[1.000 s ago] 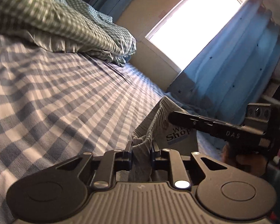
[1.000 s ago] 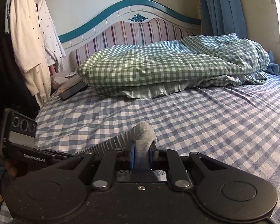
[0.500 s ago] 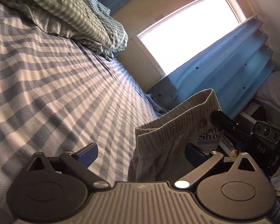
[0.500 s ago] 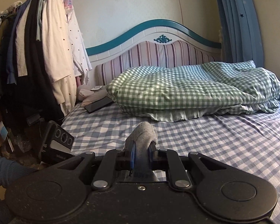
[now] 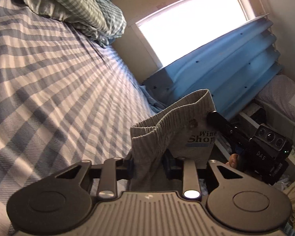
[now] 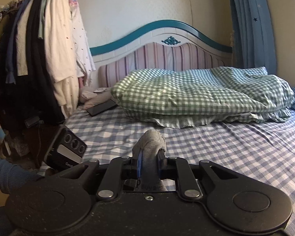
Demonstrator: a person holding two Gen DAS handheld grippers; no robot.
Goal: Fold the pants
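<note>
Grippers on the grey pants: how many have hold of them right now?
2. The left gripper clamps the pants below the waistband; the right gripper pinches a bunched fold, its jaws opening slightly.

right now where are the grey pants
The grey pants hang at the near edge of the checked bed, waistband pinched between the left tongs and the right tongs, below the window.

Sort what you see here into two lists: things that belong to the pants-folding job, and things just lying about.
Job:
- grey pants
- left gripper, closing on them
- right gripper, opening slightly, pants between
- bed sheet

Lying about:
- green checked duvet
- hanging clothes
- blue curtain
- phone
</note>
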